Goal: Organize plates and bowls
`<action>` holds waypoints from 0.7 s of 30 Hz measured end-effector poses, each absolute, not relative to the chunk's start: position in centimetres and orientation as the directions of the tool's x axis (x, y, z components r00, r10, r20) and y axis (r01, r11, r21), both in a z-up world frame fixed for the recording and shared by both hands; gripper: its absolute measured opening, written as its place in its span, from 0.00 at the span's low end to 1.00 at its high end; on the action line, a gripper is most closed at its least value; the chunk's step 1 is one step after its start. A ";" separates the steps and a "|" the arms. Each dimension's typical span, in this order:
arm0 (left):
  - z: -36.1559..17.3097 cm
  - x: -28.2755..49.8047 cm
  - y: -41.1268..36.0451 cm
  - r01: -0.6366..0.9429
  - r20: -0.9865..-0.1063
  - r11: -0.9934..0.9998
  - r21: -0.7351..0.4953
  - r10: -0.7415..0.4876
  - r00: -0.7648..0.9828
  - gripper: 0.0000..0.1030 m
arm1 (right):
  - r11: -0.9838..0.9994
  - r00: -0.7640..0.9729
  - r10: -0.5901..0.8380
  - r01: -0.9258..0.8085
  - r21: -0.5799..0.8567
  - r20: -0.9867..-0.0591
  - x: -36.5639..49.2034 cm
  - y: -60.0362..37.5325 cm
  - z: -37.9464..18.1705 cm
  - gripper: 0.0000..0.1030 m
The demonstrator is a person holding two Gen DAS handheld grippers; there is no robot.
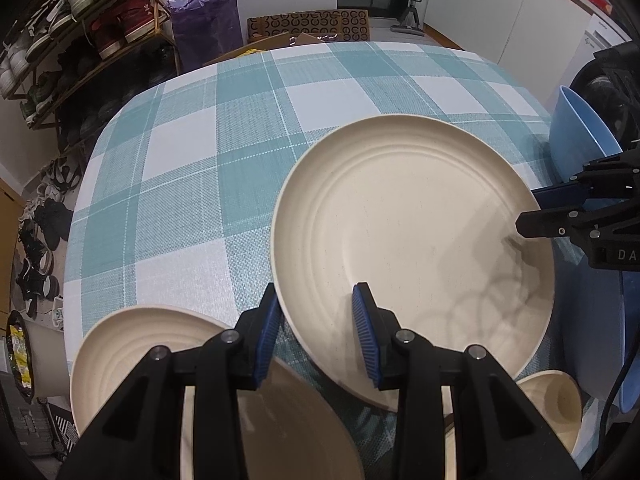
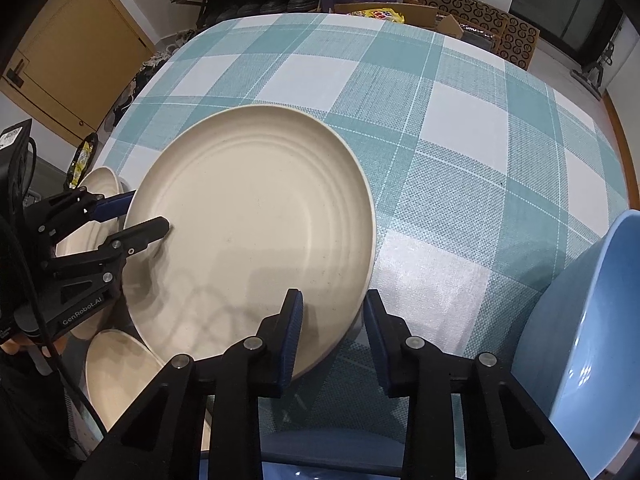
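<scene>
A large cream plate [image 1: 416, 256] lies on the checked tablecloth; it also shows in the right wrist view [image 2: 256, 216]. My left gripper [image 1: 318, 336] is open, its jaws straddling the plate's near-left rim without closing. My right gripper [image 2: 334, 336] is open, straddling the plate's near-right rim; it shows from the side in the left wrist view [image 1: 532, 212]. A second cream plate [image 1: 132, 344] lies under my left gripper. A small cream bowl [image 1: 556, 400] sits at the near right. A blue bowl [image 2: 592, 344] stands on its edge at the right.
The teal and white checked tablecloth [image 2: 460, 140] stretches far behind the plates. Another cream dish [image 2: 116, 376] lies at the near left. A shoe rack [image 1: 80, 40], a purple bag [image 1: 208, 16] and cardboard boxes [image 2: 472, 12] stand beyond the table.
</scene>
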State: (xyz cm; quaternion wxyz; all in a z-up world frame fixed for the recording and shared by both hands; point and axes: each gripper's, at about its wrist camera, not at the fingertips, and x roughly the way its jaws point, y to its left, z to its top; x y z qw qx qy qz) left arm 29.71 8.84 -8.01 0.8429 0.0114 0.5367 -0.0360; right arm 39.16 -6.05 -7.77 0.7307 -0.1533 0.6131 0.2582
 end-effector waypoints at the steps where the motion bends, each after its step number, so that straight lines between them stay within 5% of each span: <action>1: -8.0 29.7 8.9 0.068 -0.904 0.997 -0.019 -0.046 0.424 0.31 | 0.821 0.119 0.188 -0.564 0.089 -0.975 39.2 -6.1 -7.8 0.27; 21: -8.0 30.2 8.7 0.042 -0.898 0.997 -0.059 -0.071 0.434 0.27 | 0.837 0.185 0.181 -0.544 0.053 -0.966 39.4 -6.9 -7.4 0.24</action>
